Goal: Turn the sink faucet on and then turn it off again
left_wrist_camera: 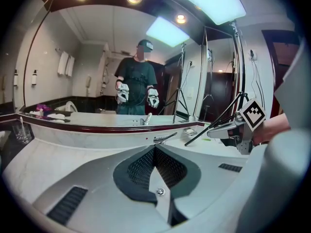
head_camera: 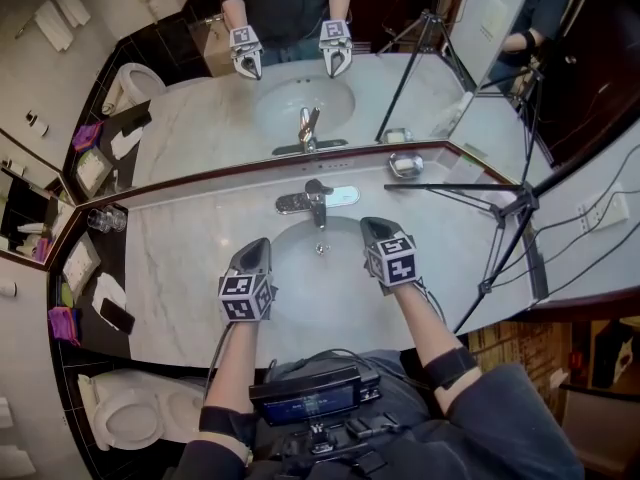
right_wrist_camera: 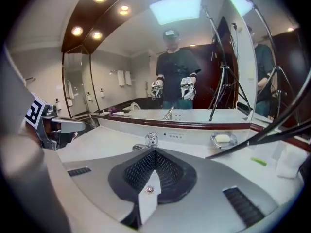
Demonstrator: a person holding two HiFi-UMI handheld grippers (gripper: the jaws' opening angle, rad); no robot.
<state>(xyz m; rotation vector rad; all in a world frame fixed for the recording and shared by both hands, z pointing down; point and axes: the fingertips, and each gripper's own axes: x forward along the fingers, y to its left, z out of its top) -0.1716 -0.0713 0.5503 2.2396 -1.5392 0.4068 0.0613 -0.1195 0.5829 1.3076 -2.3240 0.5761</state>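
Observation:
The chrome faucet (head_camera: 316,200) stands at the back of the white sink basin (head_camera: 318,286) set in a marble counter. No water stream shows. My left gripper (head_camera: 260,242) hovers over the basin's left rim, shut and empty. My right gripper (head_camera: 369,223) is over the right rim, a little right of the faucet, also shut with nothing in it. In the left gripper view the closed jaws (left_wrist_camera: 154,147) point toward the faucet (left_wrist_camera: 165,138). The right gripper view has its closed jaws (right_wrist_camera: 155,150) just below the faucet (right_wrist_camera: 151,140). Neither gripper touches the faucet.
A soap dish (head_camera: 405,164) sits on the ledge right of the faucet. A black tripod (head_camera: 505,218) leans across the counter's right side. At the left stand a glass (head_camera: 105,220) and a tray with a phone (head_camera: 115,315). A toilet (head_camera: 140,408) is lower left. A mirror backs the counter.

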